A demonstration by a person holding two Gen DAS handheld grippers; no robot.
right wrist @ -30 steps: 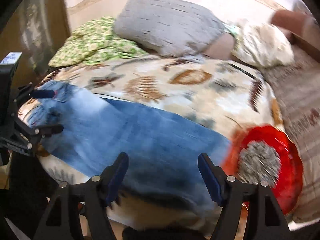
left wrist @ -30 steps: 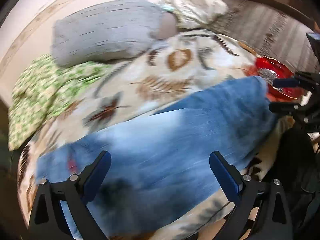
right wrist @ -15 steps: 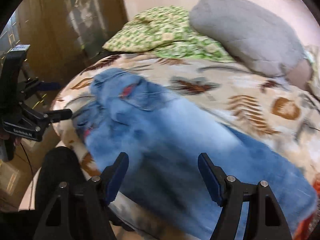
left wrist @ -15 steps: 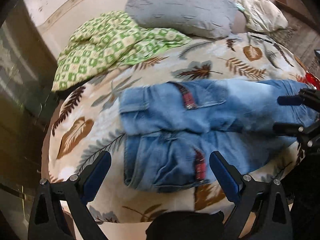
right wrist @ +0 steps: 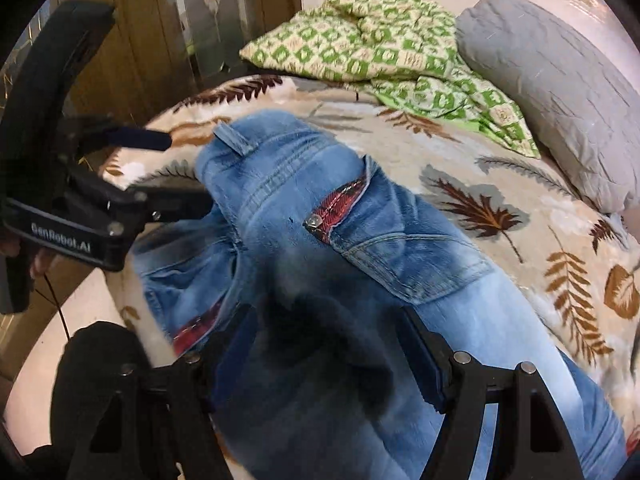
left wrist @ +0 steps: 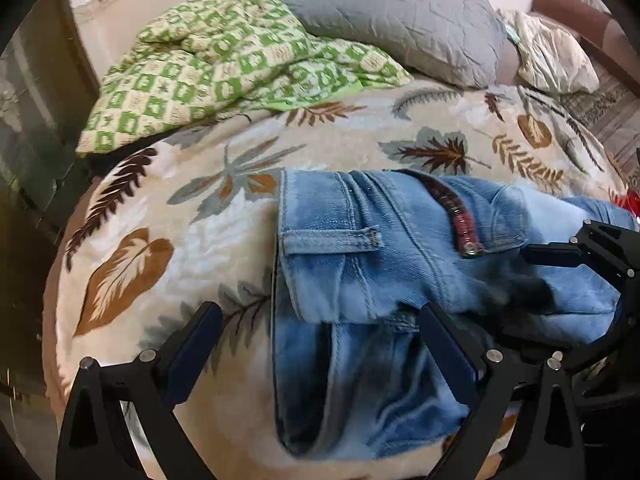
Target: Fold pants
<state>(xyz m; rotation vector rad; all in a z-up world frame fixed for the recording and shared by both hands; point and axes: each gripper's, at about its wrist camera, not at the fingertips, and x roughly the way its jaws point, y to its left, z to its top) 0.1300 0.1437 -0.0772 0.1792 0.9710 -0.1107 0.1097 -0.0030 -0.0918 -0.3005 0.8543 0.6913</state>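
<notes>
Both grippers gaping wide, gripping nothing: left gripper poised over the waistband end of the jeans, one finger above the bare leaf-print blanket, the other above denim; right gripper hovering just beside it, over the seat and the back pocket. Jeans spread across the near edge of the bed, already doubled leg upon leg by the look of it, waistband toward the wooden wardrobe, legs trailing away toward the opposite side. Red plaid lining peeking out at the pocket slit. Green checked quilt and grey pillow lying well apart, at the head of the bed. Probably an approach to the waist end, ahead of the crosswise fold. Next: lower both, pinch the waistband at its two corners through all layers, lift, then carry it over toward the hems without dragging the blanket along.
</notes>
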